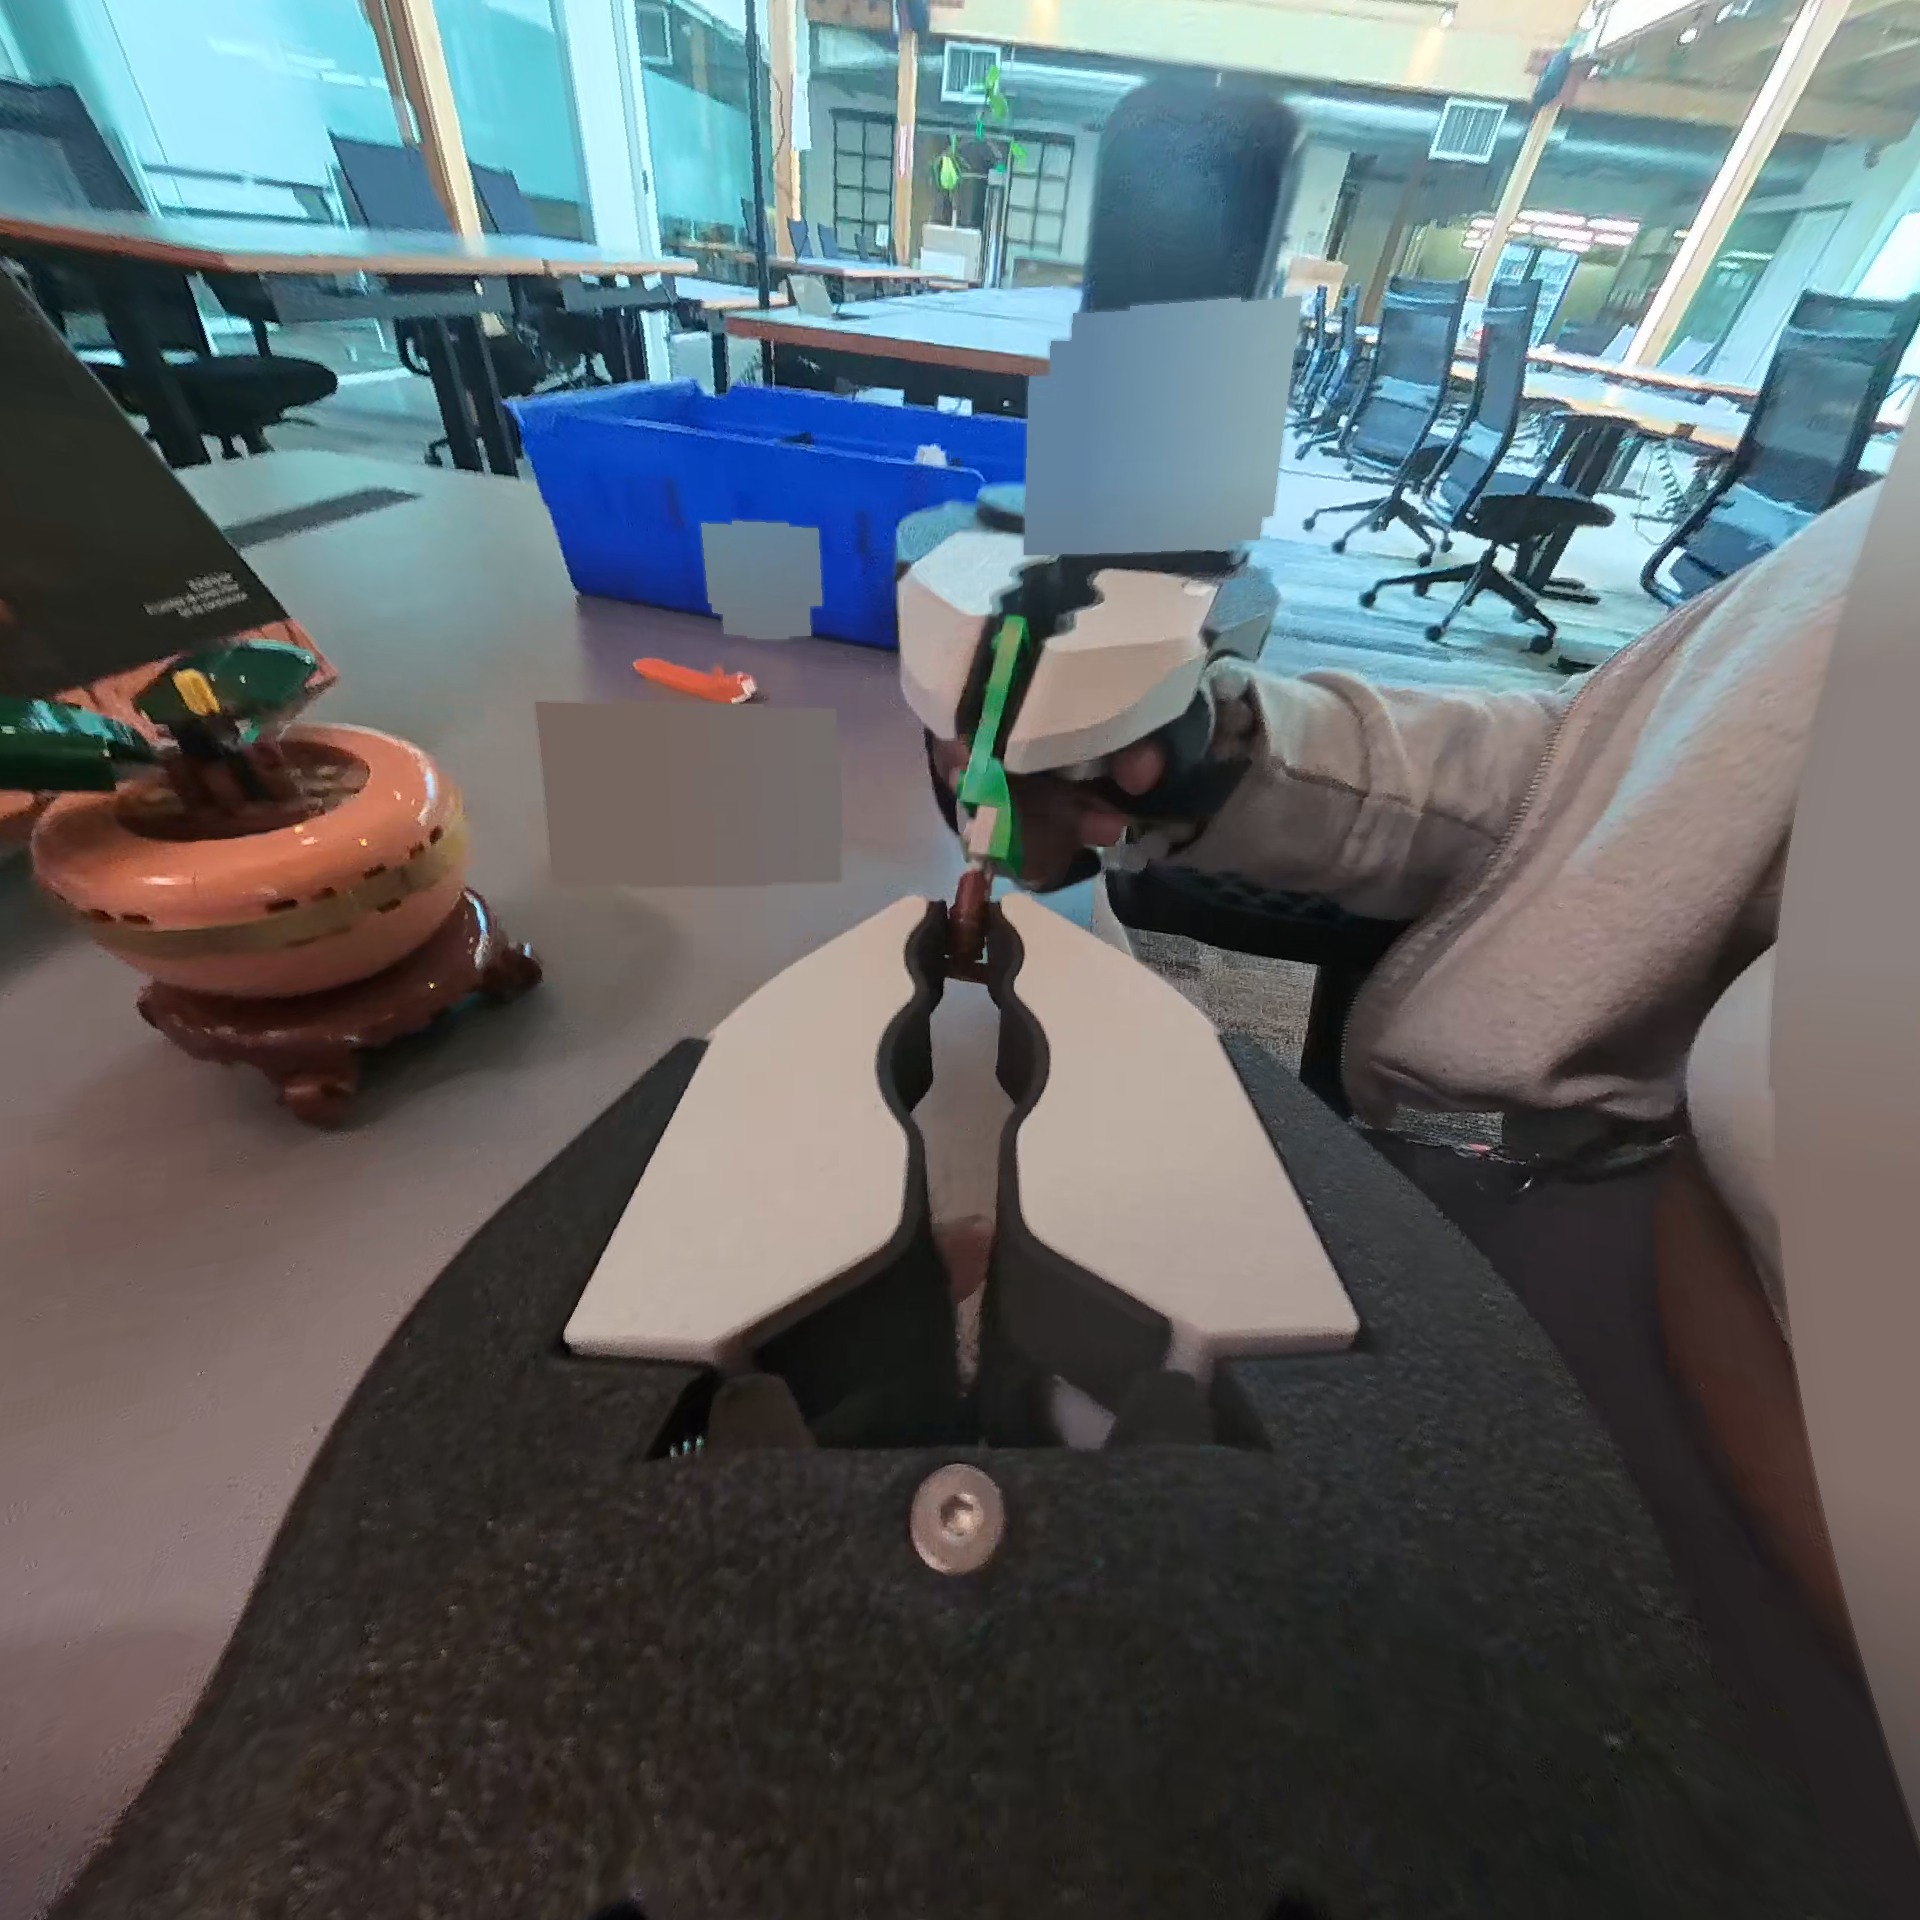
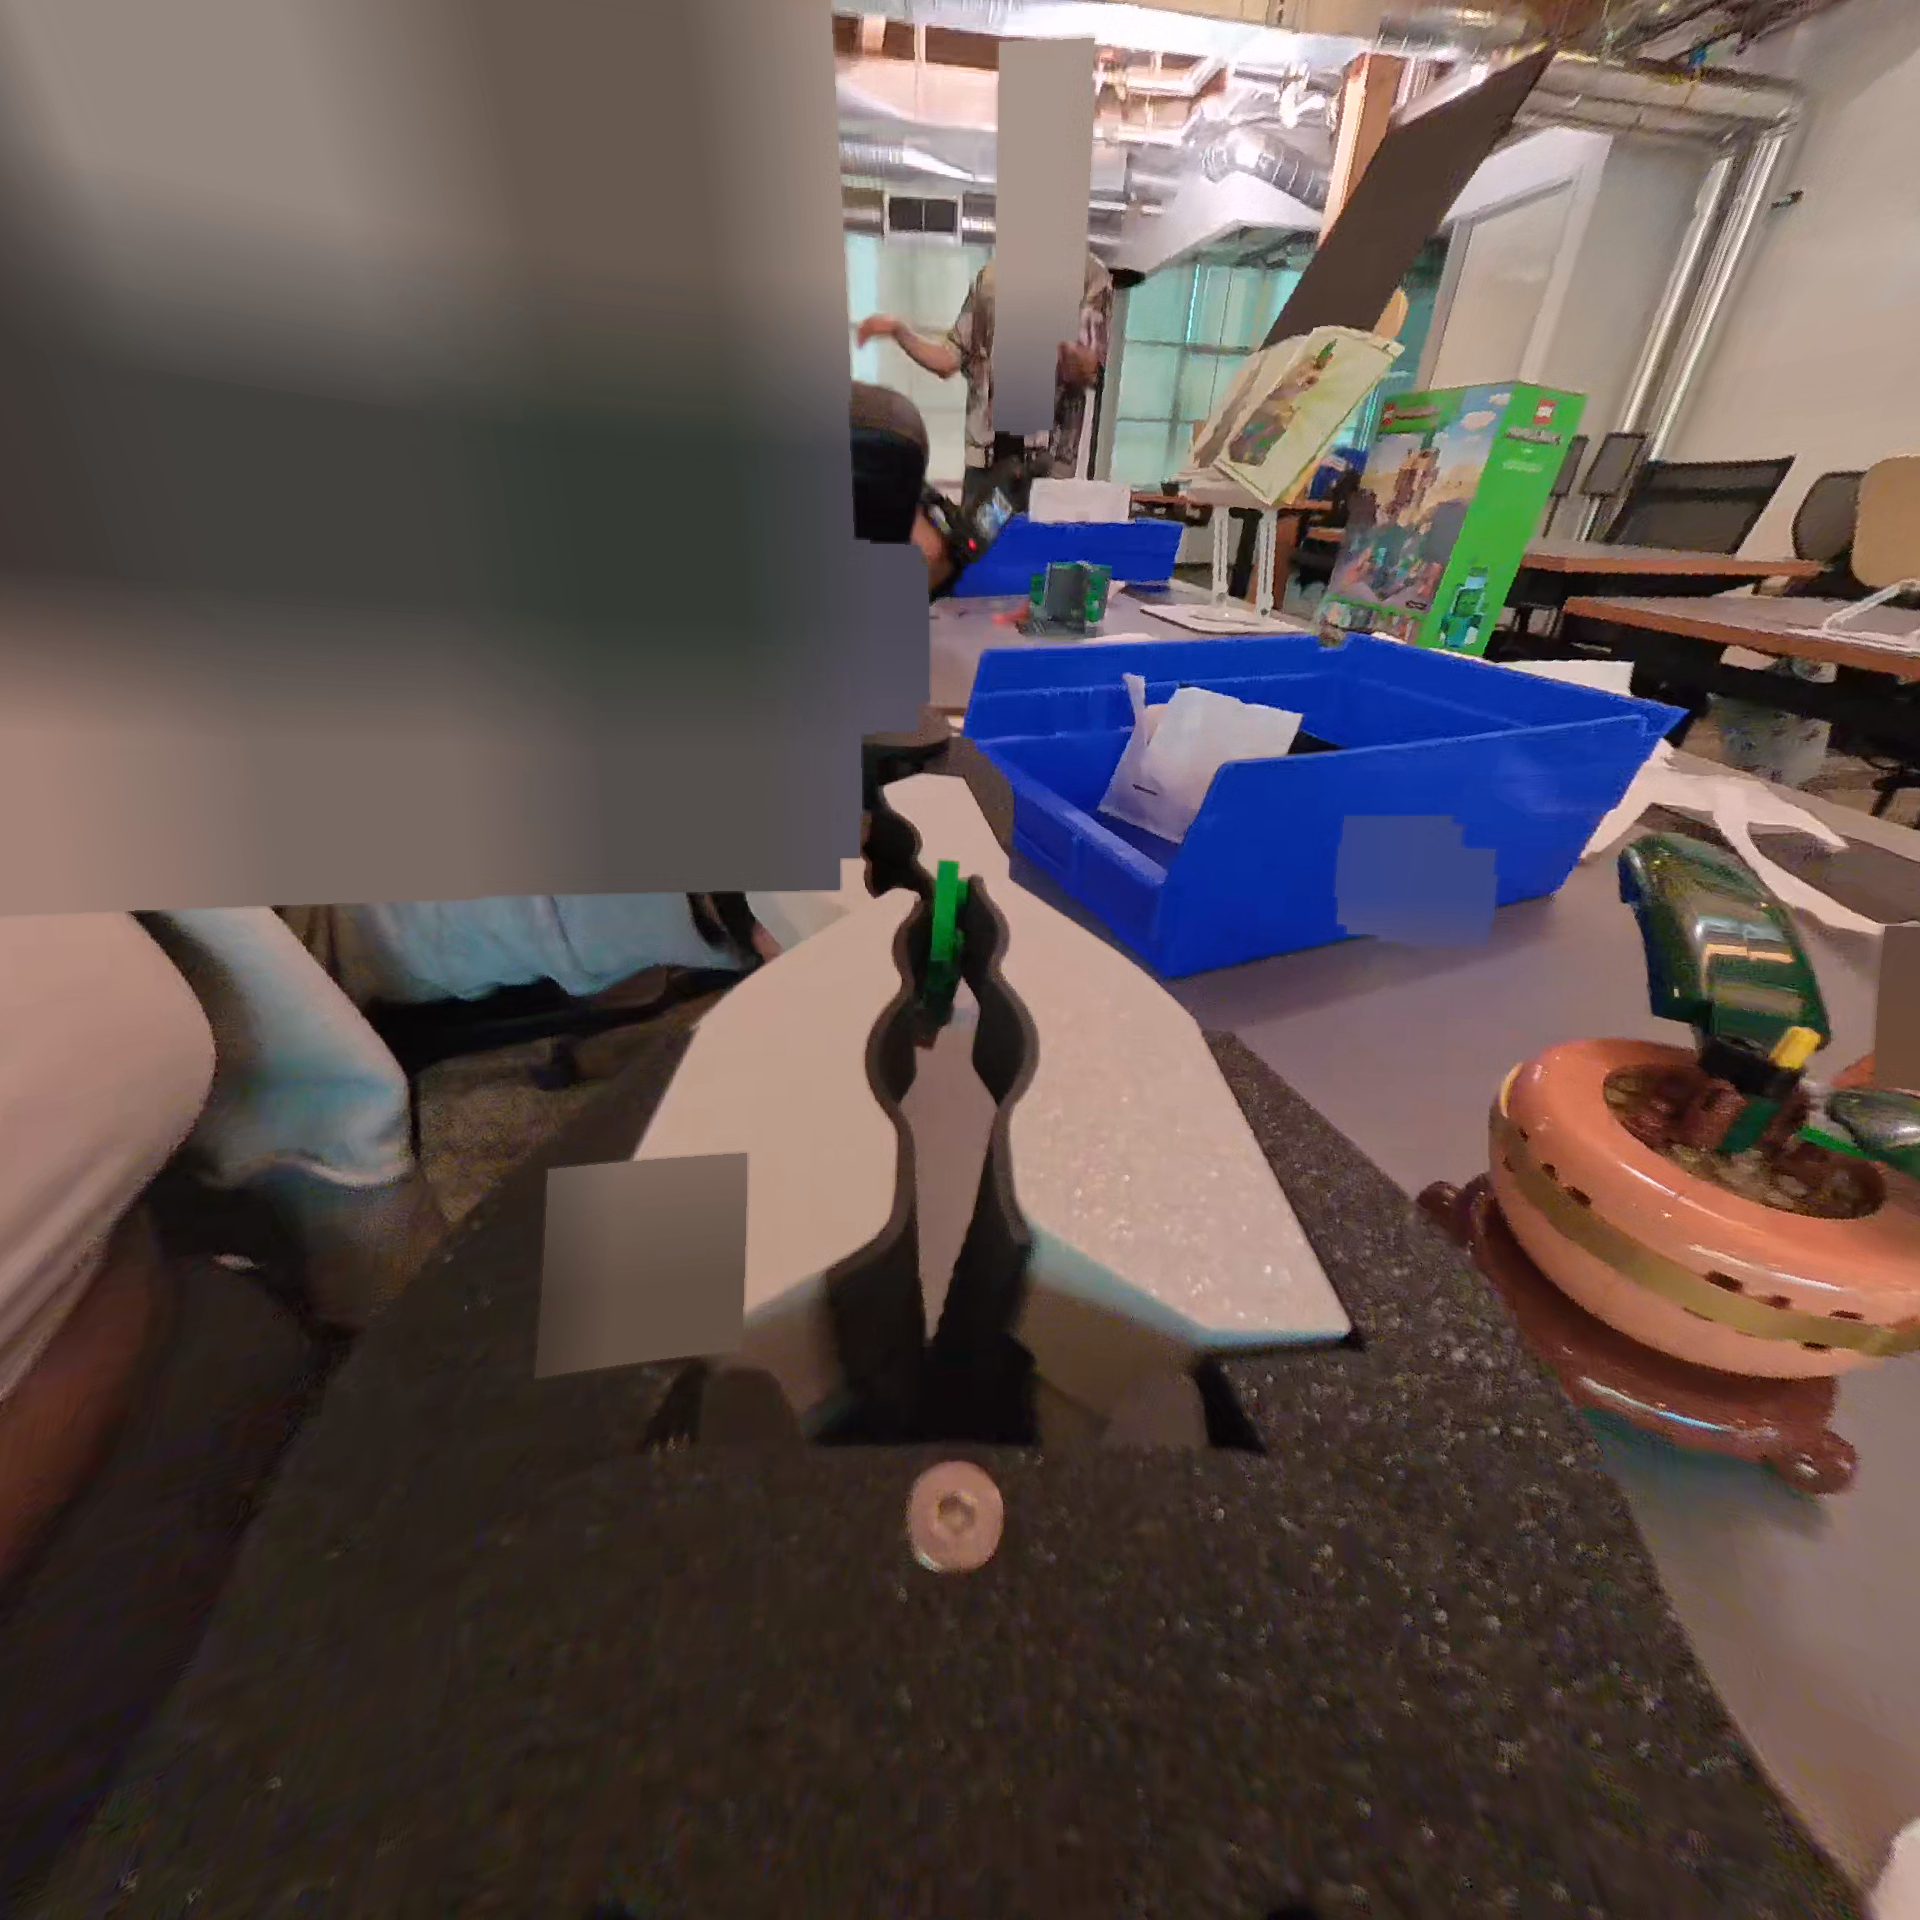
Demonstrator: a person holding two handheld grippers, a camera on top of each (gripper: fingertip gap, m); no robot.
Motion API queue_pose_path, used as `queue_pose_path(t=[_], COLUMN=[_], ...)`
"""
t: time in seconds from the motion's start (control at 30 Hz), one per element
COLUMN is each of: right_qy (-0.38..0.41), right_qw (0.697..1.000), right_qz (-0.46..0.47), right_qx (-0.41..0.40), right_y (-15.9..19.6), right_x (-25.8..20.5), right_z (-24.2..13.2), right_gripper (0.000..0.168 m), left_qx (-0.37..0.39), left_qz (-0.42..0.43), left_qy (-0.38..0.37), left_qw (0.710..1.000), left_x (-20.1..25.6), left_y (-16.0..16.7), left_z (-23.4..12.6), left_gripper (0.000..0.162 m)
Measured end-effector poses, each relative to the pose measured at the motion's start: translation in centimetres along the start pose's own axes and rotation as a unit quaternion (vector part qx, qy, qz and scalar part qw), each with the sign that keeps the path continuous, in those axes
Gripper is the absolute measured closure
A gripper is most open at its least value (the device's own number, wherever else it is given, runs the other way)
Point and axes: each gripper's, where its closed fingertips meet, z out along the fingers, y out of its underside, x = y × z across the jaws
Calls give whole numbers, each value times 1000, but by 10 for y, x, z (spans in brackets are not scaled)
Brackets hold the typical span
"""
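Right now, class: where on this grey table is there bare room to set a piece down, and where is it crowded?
Bare: the grey table between the pink brick-built pot and the left gripper. Crowded: the far strip by the blue bin and orange tool, and where the right gripper meets the left.

Green leaves (image 1: 62, 743) cut off left; brown piece (image 1: 968, 928) half-hidden

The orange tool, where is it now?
In the left wrist view, the orange tool lies on the grey table, just before the blue bin.
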Motion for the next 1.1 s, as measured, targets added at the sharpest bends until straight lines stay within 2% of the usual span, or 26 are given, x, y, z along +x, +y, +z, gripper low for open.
queue_pose_path(t=[0.13, 0.33, 0.37, 0.4, 0.47, 0.5, 0.6, 0.67, 0.77, 0.83, 0.9, 0.93, 0.97, 1.03, 1.1], right_qy=[23, 25, 25, 26, 30, 29, 33, 38, 62, 72, 82, 87, 90, 96, 126], right_qw=[996, 991, 991, 990, 987, 986, 985, 988, 994, 993, 988, 986, 984, 980, 983], right_qz=[-65, -100, -104, -109, -129, -136, -138, -116, -32, 60, 113, 129, 145, 160, 121], right_qx=[-51, -80, -82, -86, -86, -87, -96, -96, -84, -68, -66, -64, -60, -63, -63], right_y=[7, 13, 14, 15, 15, 15, 17, 17, 18, 20, 24, 25, 24, 25, 22], right_x=[3, -1, -2, -2, -5, -6, -7, -6, 1, 5, 8, 8, 9, 9, 15], right_z=[-3, -5, -5, -5, -4, -3, -1, 0, 1, 2, 1, 0, -1, -1, -5], right_gripper=[162, 164, 163, 163, 164, 164, 164, 163, 163, 164, 164, 164, 164, 164, 164], left_qx=[-15, -56, -59, -62, -75, -80, -74, -78, -103, -129, -160, -161, -153, -142, -145], left_qz=[1, 94, 117, 133, 151, 162, 214, 245, 303, 375, 443, 452, 448, 410, 356], left_qy=[-21, -59, -65, -66, -58, -57, -92, -109, -151, -197, -230, -235, -234, -214, -186], left_qw=[1000, 992, 989, 987, 984, 982, 970, 960, 935, 897, 852, 846, 849, 875, 904], left_x=[-6, -9, -8, -7, -1, 1, -2, -4, -11, -17, -22, -22, -22, -21, -22], left_y=[4, 10, 10, 10, 12, 12, 8, 7, 7, 7, 10, 11, 10, 11, 14], left_z=[0, 0, 0, 1, 3, 5, 7, 7, 6, 4, 4, 5, 6, 6, 2], left_gripper=[155, 154, 147, 132, 124, 125, 150, 150, 150, 154, 154, 154, 154, 154, 154])
